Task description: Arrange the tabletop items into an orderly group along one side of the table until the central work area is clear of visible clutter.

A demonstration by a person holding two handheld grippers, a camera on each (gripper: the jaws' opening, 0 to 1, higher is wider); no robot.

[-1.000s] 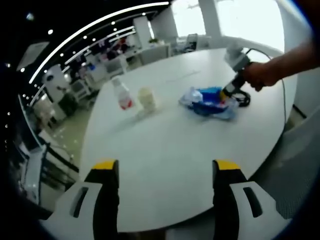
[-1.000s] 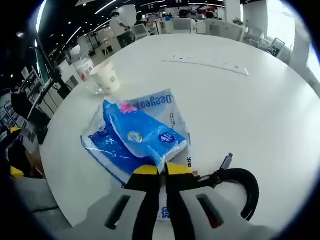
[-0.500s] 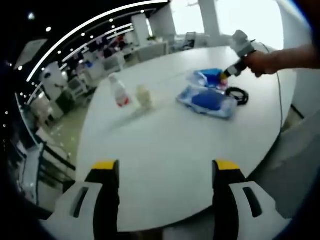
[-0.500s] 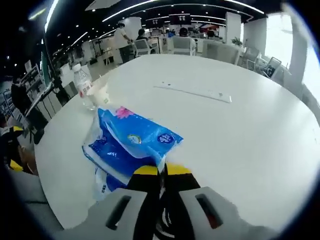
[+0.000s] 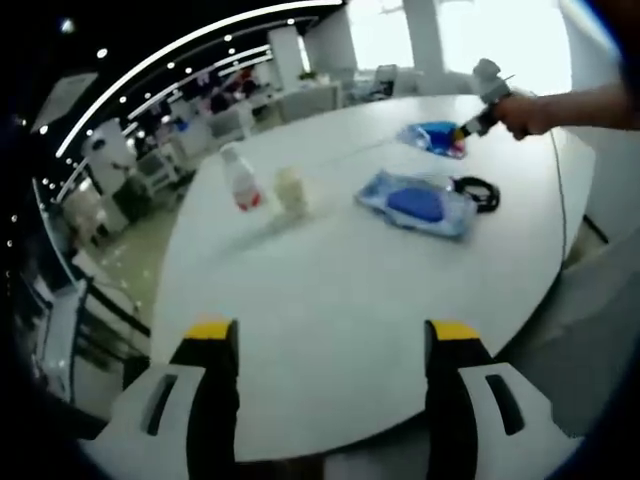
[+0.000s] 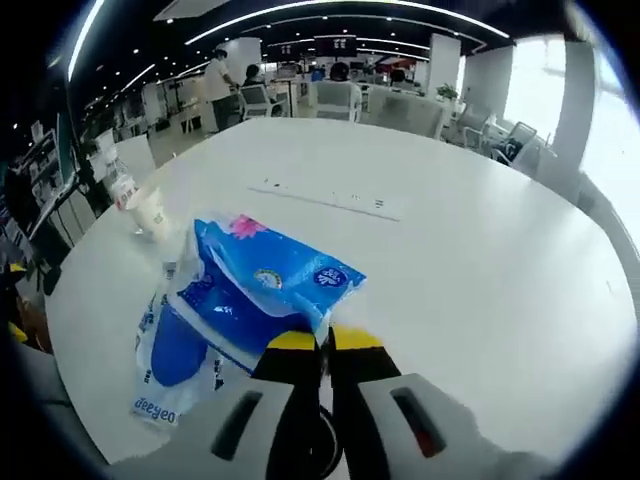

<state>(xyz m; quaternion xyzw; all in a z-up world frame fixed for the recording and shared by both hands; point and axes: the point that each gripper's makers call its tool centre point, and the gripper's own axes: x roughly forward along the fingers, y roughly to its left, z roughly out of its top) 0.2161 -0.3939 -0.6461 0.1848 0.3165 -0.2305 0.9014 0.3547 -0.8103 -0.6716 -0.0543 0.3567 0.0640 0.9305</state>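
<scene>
My right gripper (image 6: 320,342) is shut on the corner of a blue tissue pack (image 6: 272,279) and holds it above the white round table (image 6: 470,260). In the left gripper view that pack (image 5: 433,138) hangs from the right gripper (image 5: 465,128) over the table's far side. A second blue-and-white pack (image 5: 415,203) lies flat on the table, and it shows below the held one in the right gripper view (image 6: 170,355). A clear bottle with a red label (image 5: 240,182) and a paper cup (image 5: 291,190) stand together. My left gripper (image 5: 332,335) is open over the near table edge, holding nothing.
A coiled black cable (image 5: 476,192) lies beside the flat pack. A long white power strip (image 6: 325,198) runs across the table's middle. The cup (image 6: 152,212) stands near the left rim. Office chairs and people fill the background. A person's arm (image 5: 575,105) holds the right gripper.
The right gripper has lifted the top blue pack off the lower one and carried it up and toward the far side. The lower pack stays flat beside the cable.
</scene>
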